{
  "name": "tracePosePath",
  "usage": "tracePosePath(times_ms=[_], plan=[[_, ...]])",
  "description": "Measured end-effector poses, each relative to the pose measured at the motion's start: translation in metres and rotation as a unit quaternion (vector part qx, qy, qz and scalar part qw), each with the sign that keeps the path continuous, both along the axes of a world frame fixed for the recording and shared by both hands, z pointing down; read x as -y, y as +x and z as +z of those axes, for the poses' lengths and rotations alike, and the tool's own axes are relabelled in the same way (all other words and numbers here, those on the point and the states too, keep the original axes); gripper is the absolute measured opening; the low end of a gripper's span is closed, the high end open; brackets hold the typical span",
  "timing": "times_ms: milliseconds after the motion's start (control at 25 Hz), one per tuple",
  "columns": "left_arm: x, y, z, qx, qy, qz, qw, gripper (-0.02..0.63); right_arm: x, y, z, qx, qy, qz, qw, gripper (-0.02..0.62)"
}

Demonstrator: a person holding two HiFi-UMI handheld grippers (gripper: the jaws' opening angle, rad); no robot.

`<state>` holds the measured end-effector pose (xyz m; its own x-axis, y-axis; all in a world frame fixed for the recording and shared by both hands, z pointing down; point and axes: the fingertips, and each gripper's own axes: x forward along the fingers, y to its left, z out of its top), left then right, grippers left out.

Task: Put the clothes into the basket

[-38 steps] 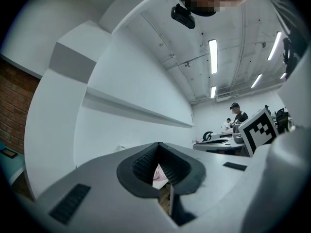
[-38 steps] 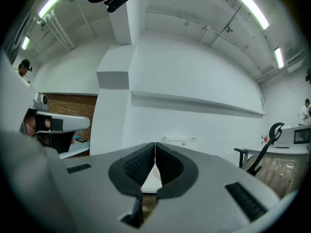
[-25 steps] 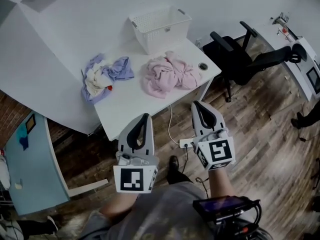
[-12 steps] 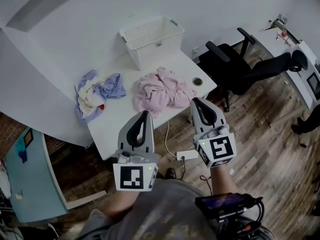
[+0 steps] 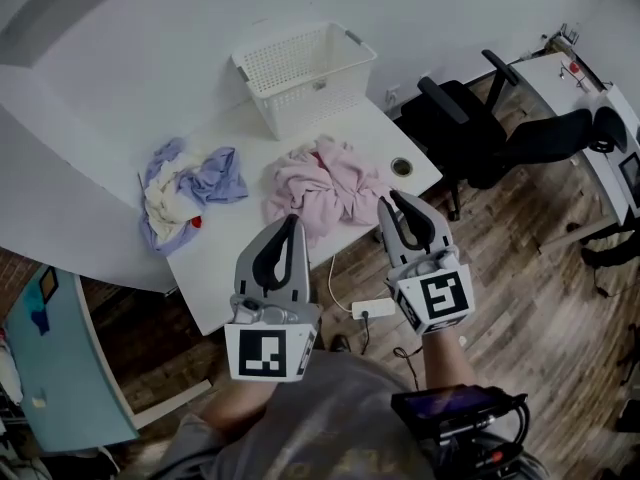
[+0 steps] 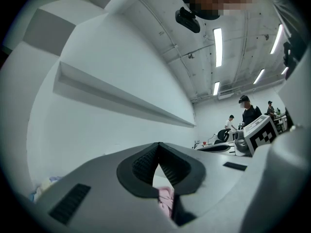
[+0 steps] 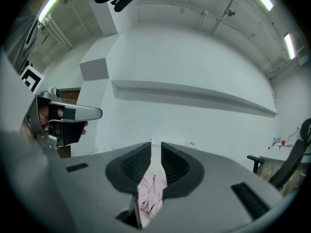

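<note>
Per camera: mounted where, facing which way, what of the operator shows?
Head view: on the head, steeply down at table, basket, pink clothes; left gripper, right gripper show.
Left gripper view: on left gripper, level along its shut fingers; right gripper's cube at right.
Right gripper view: on right gripper, level along its fingers, just opening, nothing held; left gripper at left.
Shared: both gripper views see pink clothes past their fingers.

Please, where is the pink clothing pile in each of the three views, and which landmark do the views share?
Head view: the pink clothing pile lies mid-picture on the white table.
Left gripper view: the pile is a small pink patch at bottom centre.
Right gripper view: the pile is low, at centre.
Shared landmark: the long wall ledge.
</note>
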<state>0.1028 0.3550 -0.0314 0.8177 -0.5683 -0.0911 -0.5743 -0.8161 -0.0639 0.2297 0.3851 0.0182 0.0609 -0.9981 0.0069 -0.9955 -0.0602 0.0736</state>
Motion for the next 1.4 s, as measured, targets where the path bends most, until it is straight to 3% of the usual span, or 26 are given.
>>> tracePosePath(times_ms=[120,240,560,800,960,1200,1400], plan=[[0.022,0.008,0.016,0.007,-0.017,0.009,0.9998,0.008,0.021,-0.001,0.021,0.008,-0.024,-0.013,1.000,0.122],[0.045,0.016,0.032,0.012,-0.039,0.017,0.9990,0.008,0.042,-0.002,0.046,0.015,-0.029,-0.027,0.999,0.163],[0.096,0.033,0.083,0.032,-0.092,0.034,0.9947,0.008,0.094,0.002,0.128,0.034,-0.105,-0.033,0.993,0.267],[0.132,0.044,0.108,0.043,-0.118,0.040,0.9913,0.008,0.122,0.026,0.175,0.070,-0.161,0.015,0.984,0.341],[0.153,0.045,0.123,0.053,-0.133,0.039,0.9890,0.008,0.140,0.030,0.202,0.090,-0.187,0.018,0.978,0.388],[0.183,0.043,0.138,0.057,-0.147,0.030,0.9870,0.008,0.164,0.033,0.215,0.141,-0.191,-0.005,0.971,0.389],[0.195,0.038,0.148,0.059,-0.160,0.019,0.9852,0.008,0.177,0.032,0.218,0.151,-0.192,-0.014,0.970,0.302]])
